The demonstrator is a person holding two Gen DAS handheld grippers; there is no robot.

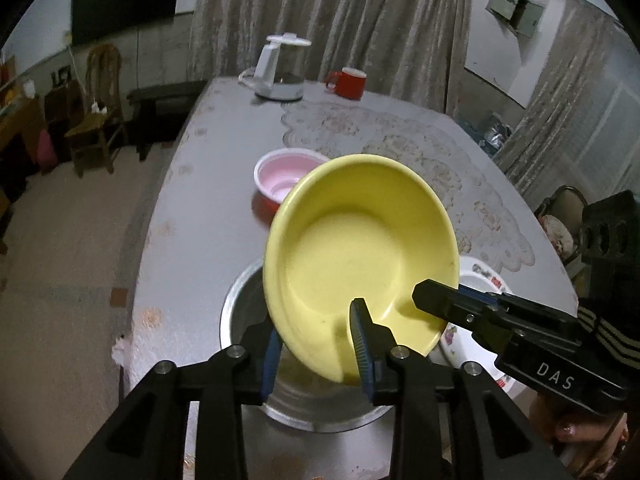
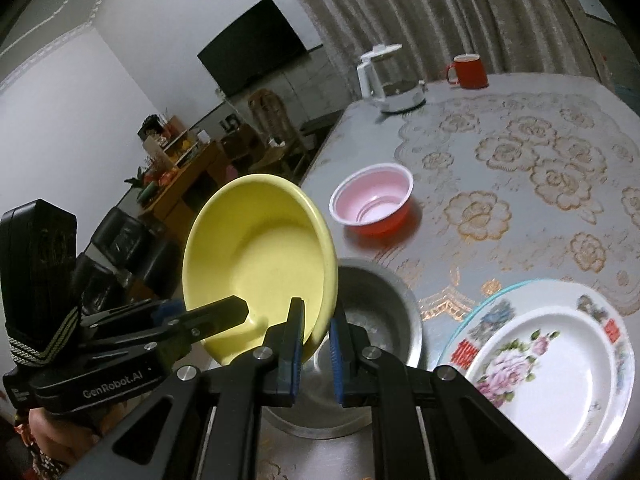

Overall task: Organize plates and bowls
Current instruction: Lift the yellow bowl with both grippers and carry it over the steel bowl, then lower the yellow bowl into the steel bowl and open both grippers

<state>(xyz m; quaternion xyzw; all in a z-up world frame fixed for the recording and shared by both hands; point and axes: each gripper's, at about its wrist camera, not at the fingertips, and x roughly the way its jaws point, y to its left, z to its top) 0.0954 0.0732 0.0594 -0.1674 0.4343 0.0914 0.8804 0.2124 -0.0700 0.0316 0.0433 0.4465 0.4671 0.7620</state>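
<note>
Both grippers grip the rim of a yellow bowl (image 1: 360,256), which is tilted in the air above a metal bowl (image 1: 244,304) near the table's front edge. My left gripper (image 1: 316,344) is shut on the bowl's near rim. My right gripper (image 2: 316,344) is shut on the rim too; it shows in the left wrist view (image 1: 448,300) at the bowl's right. The yellow bowl (image 2: 260,256) and the metal bowl (image 2: 380,308) also show in the right wrist view. A red bowl with a pink inside (image 2: 374,200) sits beyond. Stacked flowered plates (image 2: 560,368) lie right of the metal bowl.
A white kettle (image 1: 282,68) and a red mug (image 1: 348,82) stand at the table's far end. A lace-patterned cloth (image 2: 540,168) covers the middle of the table. Chairs and a cabinet stand off the table's left side (image 1: 96,108).
</note>
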